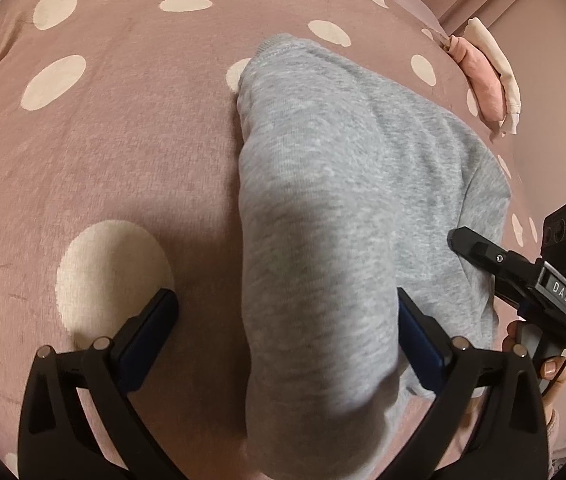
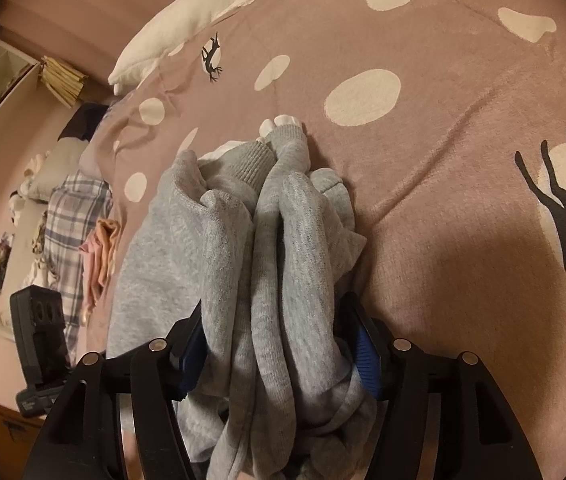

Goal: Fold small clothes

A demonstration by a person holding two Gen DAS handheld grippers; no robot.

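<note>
A small grey sweatshirt [image 1: 347, 184] lies on a pink bedspread with white dots [image 1: 123, 140]. My left gripper [image 1: 287, 320] is open, its jaws wide apart, with a fold of the grey cloth running between them. My right gripper [image 2: 275, 332] is closed on a thick bunch of the grey sweatshirt [image 2: 283, 248]; a ribbed cuff [image 2: 255, 164] and a white inner edge show at the far end. The right gripper also shows at the right edge of the left wrist view [image 1: 483, 256].
Folded pink and cream clothes [image 1: 487, 76] lie at the bed's far right edge. In the right wrist view a white pillow [image 2: 187, 28] lies at the back, with plaid and pink cloth [image 2: 79, 216] at the left edge of the bed.
</note>
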